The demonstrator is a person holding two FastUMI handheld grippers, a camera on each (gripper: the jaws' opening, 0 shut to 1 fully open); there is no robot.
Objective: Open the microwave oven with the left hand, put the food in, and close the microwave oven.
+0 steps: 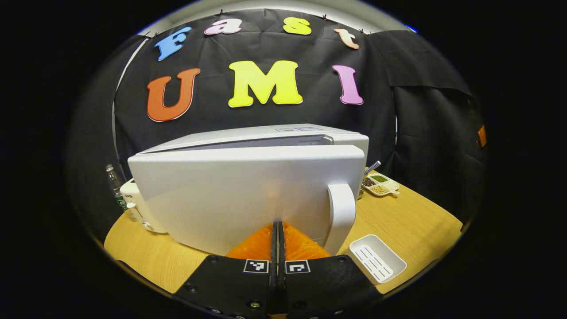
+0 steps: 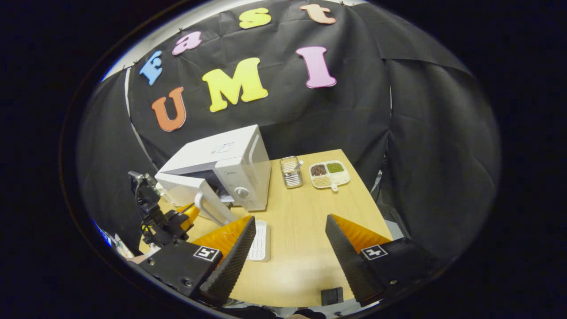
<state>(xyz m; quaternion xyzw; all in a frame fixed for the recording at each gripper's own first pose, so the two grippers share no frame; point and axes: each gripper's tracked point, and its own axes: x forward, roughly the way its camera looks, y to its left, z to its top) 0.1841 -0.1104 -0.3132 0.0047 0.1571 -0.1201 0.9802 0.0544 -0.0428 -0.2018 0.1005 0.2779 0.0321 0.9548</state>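
The white microwave (image 1: 283,137) stands on the wooden table (image 1: 416,221) with its door (image 1: 239,195) swung part way open, outer face toward me. The door's white handle (image 1: 341,217) is just right of my left gripper (image 1: 278,227), which is shut with nothing between its fingers, tips at or against the door's lower face. In the right gripper view the microwave (image 2: 230,164) has its door (image 2: 184,190) ajar, with the left gripper (image 2: 188,212) by it. My right gripper (image 2: 290,219) hangs open over the table, holding nothing. Whatever is inside the oven is hidden.
A shallow white tray (image 1: 376,258) (image 2: 259,239) lies in front of the microwave. A divided dish of beans (image 2: 330,174) and a metal basket (image 2: 290,172) stand at the back right. A bottle (image 1: 116,186) and a small white appliance (image 1: 133,201) sit left of the oven.
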